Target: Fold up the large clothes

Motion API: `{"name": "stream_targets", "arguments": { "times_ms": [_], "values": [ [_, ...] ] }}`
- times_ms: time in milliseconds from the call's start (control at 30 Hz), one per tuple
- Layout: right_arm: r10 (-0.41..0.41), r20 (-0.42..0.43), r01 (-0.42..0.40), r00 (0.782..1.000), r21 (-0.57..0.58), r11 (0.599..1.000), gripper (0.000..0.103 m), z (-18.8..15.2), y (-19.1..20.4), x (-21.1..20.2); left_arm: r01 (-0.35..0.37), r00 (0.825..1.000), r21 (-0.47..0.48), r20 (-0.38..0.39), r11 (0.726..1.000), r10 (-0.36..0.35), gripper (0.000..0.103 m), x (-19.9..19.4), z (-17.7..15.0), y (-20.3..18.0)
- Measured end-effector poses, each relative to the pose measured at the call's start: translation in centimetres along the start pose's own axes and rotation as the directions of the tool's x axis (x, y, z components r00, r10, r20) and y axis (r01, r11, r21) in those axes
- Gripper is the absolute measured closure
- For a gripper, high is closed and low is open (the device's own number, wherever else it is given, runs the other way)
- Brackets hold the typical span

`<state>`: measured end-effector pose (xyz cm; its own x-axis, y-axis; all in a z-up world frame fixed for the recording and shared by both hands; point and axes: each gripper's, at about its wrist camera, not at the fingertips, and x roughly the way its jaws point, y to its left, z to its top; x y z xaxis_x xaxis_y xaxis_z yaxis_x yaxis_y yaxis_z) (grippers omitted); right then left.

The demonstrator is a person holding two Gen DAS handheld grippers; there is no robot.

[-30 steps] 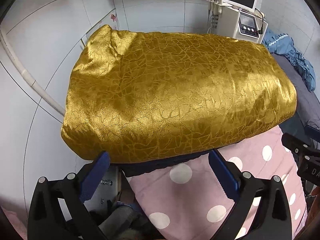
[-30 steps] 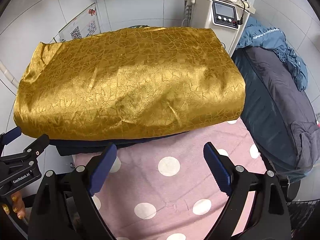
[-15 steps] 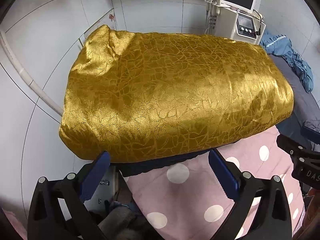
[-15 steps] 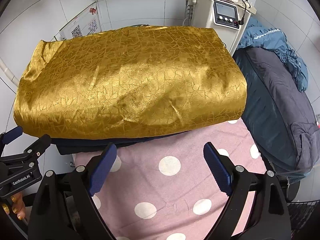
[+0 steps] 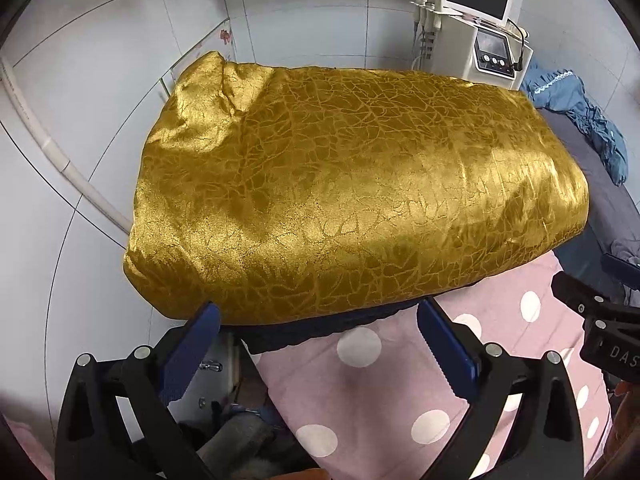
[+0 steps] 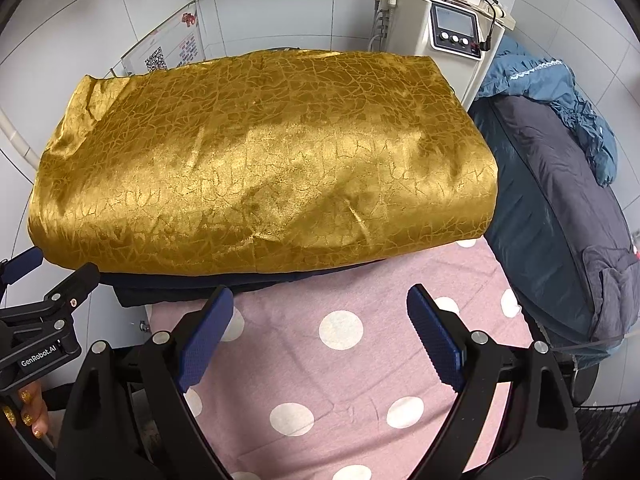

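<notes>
Two grippers are hanging over the bed right now and honestly nothing much is changing: compared with a second ago the gold garment point(image 5: 352, 200) is lying in exactly the same folded slab, and both claws are sitting where they were, so I'm reading this as a pause, either the fold on this piece is done or the next one isn't started. The left gripper point(image 5: 318, 322) is spread wide with nothing between its blue pads point(image 5: 188, 350), tips hovering just at the near edge of the gold fabric without pressing it. The right gripper point(image 6: 320, 312) is likewise released, wide open and empty, over the pink polka-dot sheet point(image 6: 360, 360). In the right wrist view the gold garment is filling everything from 9 o'clock through 12 to about 2 o'clock, resting on top of a dark navy layer point(image 6: 168, 290) that's peeking out underneath at around 8 o'clock; can't tell whether that's another garment or part of this one. At 3 o'clock a dark grey padded coat point(image 6: 560, 216) is lying beside it, with a blue garment point(image 6: 552, 92) bunched up at 2 o'clock, so I'm guessing those are waiting their turn. A white machine with a screen point(image 6: 444, 12) is standing at 12 to 1 o'clock against the tiled wall point(image 6: 280, 4). No baskets, bins or boxes are showing anywhere, so nothing's being kept in anything here.
</notes>
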<state>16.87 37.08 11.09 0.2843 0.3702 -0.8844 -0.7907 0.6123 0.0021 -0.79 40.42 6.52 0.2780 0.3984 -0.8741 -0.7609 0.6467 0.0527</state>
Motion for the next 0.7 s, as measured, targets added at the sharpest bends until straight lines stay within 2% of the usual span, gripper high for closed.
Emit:
{"name": "stream_targets", "arguments": {
  "times_ms": [700],
  "values": [
    [0.002,-0.009,-0.002,1.0,-0.002,1.0,0.015,-0.25,0.28,0.36,-0.005,1.0,-0.001,-0.01,1.0,0.005,0.007,0.33,0.03,0.05]
  ]
}}
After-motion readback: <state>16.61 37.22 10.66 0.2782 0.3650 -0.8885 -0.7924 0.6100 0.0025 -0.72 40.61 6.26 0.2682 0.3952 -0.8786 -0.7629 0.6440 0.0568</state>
